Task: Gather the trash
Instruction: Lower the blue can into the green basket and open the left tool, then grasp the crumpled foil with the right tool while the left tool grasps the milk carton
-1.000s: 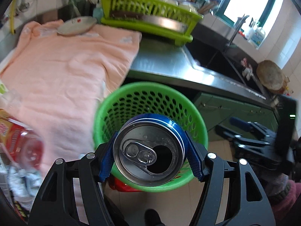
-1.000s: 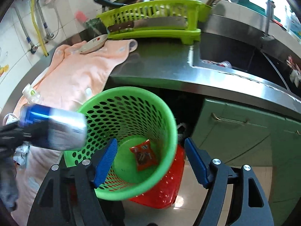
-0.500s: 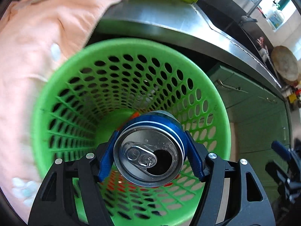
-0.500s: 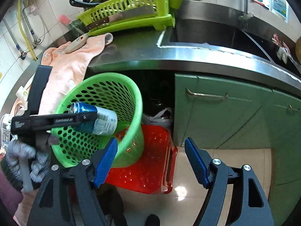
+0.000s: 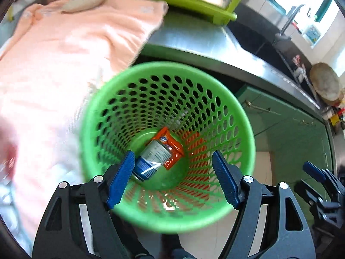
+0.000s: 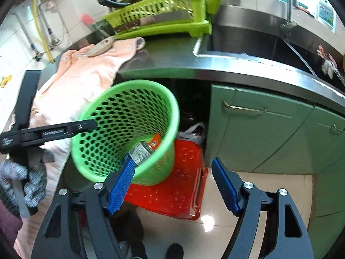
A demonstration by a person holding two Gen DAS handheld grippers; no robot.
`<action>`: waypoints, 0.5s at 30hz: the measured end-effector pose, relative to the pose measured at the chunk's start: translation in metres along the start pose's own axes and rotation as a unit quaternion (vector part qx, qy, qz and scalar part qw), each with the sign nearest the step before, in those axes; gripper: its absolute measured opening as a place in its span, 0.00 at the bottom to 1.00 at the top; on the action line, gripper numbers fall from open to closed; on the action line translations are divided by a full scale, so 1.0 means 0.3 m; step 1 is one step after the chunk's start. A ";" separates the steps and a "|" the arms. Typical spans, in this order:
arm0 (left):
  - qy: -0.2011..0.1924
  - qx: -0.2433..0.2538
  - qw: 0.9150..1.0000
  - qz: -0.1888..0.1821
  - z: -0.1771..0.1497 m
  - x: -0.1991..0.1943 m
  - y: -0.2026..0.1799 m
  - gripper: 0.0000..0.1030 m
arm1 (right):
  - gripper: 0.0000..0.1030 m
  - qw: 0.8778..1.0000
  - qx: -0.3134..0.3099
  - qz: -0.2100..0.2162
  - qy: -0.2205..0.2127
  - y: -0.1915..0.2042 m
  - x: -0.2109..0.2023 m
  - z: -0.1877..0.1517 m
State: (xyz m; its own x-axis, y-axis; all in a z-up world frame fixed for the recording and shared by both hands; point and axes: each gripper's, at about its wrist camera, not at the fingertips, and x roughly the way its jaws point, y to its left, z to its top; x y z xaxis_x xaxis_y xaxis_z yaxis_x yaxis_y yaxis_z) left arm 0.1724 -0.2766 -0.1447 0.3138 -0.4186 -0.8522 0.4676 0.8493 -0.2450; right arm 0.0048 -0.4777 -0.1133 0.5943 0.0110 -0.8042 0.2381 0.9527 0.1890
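Kitchen floor: can point(image 5: 151, 160) now lies in green basket point(image 5: 138, 73), dropped from left gripper point(image 5: 172, 178), jaws released.

can point(image 5: 151, 159) lay in the waste basket point(image 5: 241, 112), on a snack wrapper point(image 5: 172, 149); basket stood on a crate point(image 6: 179, 192), before the counter point(image 6: 172, 64); towel point(image 5: 64, 54) to its left.

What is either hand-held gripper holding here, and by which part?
Nothing. Both the left hand-held gripper and the right hand-held gripper are open; the blue aluminium can lies inside the green perforated plastic basket.
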 end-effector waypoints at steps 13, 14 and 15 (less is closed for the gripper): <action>-0.101 -0.046 0.993 0.038 -0.185 -0.467 0.204 0.71 | 0.72 0.995 -0.066 0.078 -0.013 0.354 -0.046 0.015; -0.107 -0.050 0.992 0.044 -0.200 -0.495 0.223 0.71 | 0.72 0.994 -0.073 0.085 -0.013 0.391 -0.044 0.013; -0.114 -0.056 0.990 0.053 -0.221 -0.534 0.256 0.71 | 0.73 0.993 -0.079 0.090 -0.013 0.416 -0.040 0.013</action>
State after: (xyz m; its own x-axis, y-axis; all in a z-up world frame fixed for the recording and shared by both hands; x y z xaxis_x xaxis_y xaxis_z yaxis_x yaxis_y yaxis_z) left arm 0.1031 -0.1231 -0.0576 0.5412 -0.3757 -0.7523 0.3305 0.9177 -0.2205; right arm 0.0304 -0.3601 -0.0778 0.6360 0.1787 -0.7507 0.0054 0.9718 0.2359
